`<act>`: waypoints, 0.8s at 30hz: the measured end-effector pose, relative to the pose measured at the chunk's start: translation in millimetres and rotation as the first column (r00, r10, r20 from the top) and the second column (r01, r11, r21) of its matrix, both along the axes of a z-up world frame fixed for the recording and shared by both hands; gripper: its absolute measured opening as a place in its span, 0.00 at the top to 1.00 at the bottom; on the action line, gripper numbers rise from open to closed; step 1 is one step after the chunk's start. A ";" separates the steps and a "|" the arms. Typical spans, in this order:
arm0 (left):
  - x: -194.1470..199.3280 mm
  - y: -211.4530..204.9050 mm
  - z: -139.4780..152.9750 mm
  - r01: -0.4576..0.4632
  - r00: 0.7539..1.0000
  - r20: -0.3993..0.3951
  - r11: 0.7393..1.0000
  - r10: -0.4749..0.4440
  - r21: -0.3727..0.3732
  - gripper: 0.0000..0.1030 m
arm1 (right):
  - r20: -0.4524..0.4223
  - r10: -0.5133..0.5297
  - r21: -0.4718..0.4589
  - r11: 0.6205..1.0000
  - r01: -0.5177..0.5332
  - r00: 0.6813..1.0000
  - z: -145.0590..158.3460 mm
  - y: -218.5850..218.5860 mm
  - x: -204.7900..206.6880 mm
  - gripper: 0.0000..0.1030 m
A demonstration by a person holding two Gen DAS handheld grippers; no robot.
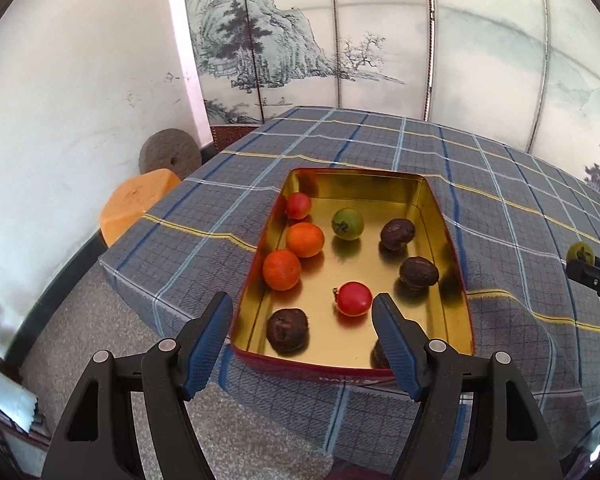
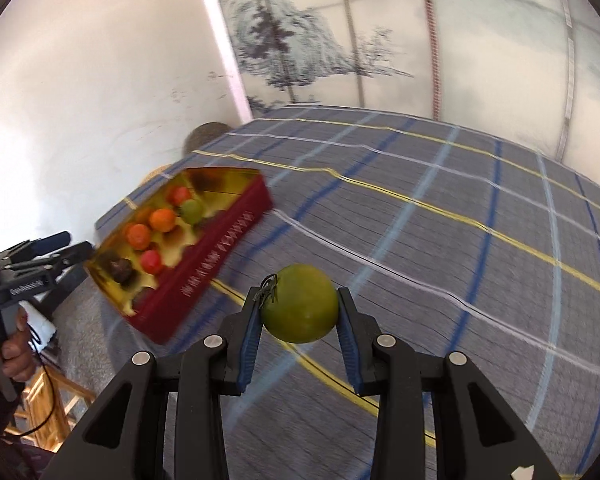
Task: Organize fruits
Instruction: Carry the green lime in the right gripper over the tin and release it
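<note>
- Off the table's left edge stand an orange stool (image 1: 138, 204) and a round grey stone disc (image 1: 170, 157) against the white wall; a painted folding screen (image 1: 300, 40) stands behind the table's far edge.
- The left gripper (image 1: 302, 314) hangs over the near end of the tin, its blue-padded fingers (image 1: 208, 340) spread wide apart with nothing between them.
- The gold-lined tin (image 1: 448, 240) with red outer walls lies near the table's left corner on the plaid cloth (image 1: 380, 140).
- Along the tin's left wall sit a red tomato (image 1: 299, 205), two orange fruits (image 1: 305, 239) and, in the near left corner, a dark wrinkled fruit (image 1: 287, 330).
- Mid-tin lie a green tomato (image 1: 347, 223) and a second red tomato (image 1: 353, 299) just beyond the left gripper's fingertips.
- Along the right wall sit two more dark fruits (image 1: 397, 233); another is half hidden behind the left gripper's right finger.
- The right gripper (image 2: 300, 312) hangs over the cloth to the right of the tin, well apart from it, its fingers clamped on a second green tomato (image 2: 302, 306), stem turned left.
</note>
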State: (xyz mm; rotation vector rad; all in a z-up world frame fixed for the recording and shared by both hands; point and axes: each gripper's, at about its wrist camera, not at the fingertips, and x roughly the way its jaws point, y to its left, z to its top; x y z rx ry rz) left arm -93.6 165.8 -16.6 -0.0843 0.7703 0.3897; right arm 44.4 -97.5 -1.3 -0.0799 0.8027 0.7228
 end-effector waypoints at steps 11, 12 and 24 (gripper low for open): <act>-8.3 14.5 -0.7 -0.020 1.000 0.013 1.000 0.020 0.019 0.30 | -0.029 0.159 0.033 0.987 -0.158 0.987 8.4 83.8 -3.9 0.67; -8.8 15.8 -0.5 -0.022 1.000 0.014 1.000 0.022 0.021 0.29 | -0.029 0.170 0.029 0.985 -0.169 0.985 8.2 89.9 -4.9 0.67; -13.2 24.5 -3.2 -0.024 1.000 0.017 0.996 0.023 0.081 0.29 | -0.042 0.278 0.006 0.961 -0.278 0.960 9.5 163.9 -2.2 0.67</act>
